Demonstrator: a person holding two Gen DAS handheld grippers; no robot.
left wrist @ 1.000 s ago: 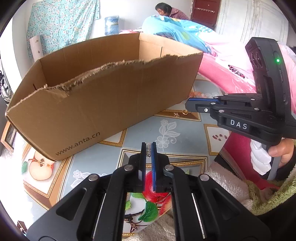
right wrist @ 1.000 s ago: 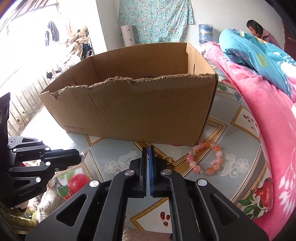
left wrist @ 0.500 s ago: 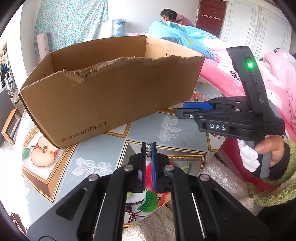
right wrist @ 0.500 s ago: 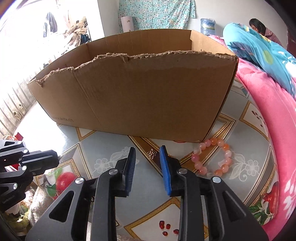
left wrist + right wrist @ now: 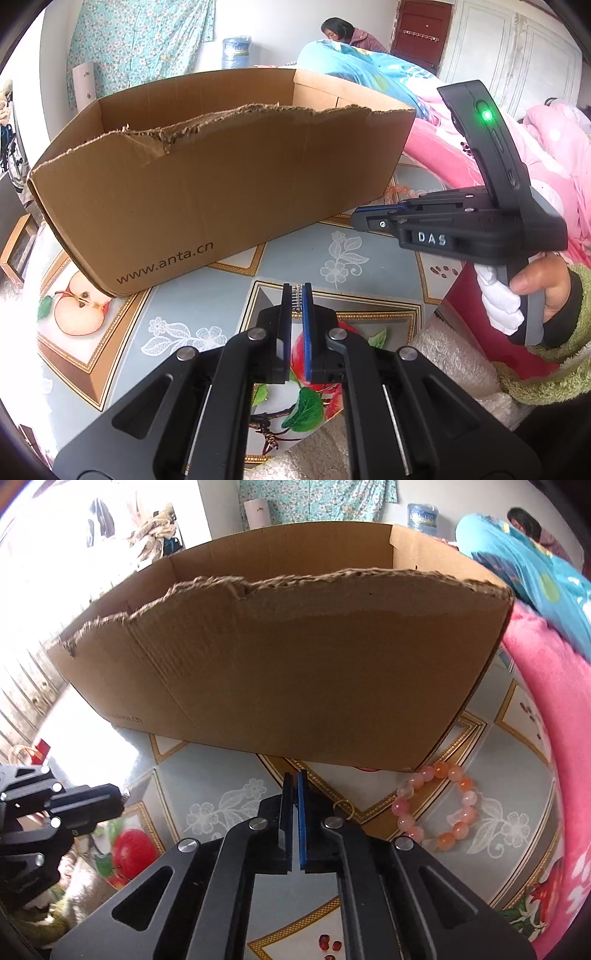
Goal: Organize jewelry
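Note:
A large torn cardboard box (image 5: 221,177) stands on the patterned tablecloth; it also fills the right wrist view (image 5: 295,672). My left gripper (image 5: 296,295) is shut on a small silver beaded piece (image 5: 296,294), held low in front of the box. My right gripper (image 5: 294,779) is shut low over the cloth at the box's front wall; whether it holds the small gold ring (image 5: 342,808) beside its right finger cannot be told. It also shows in the left wrist view (image 5: 360,218). A pink and orange bead bracelet (image 5: 434,805) lies by the box's right corner.
Pink and blue bedding (image 5: 546,657) is piled along the right. A person (image 5: 338,33) sits behind it. Small red stones (image 5: 330,943) lie on the cloth near me. The tablecloth (image 5: 369,254) shows fruit prints.
My right gripper opened half a second ago, moved forward and down toward the box, and has shut again over the spot where a small gold piece lay. The left gripper stayed shut.

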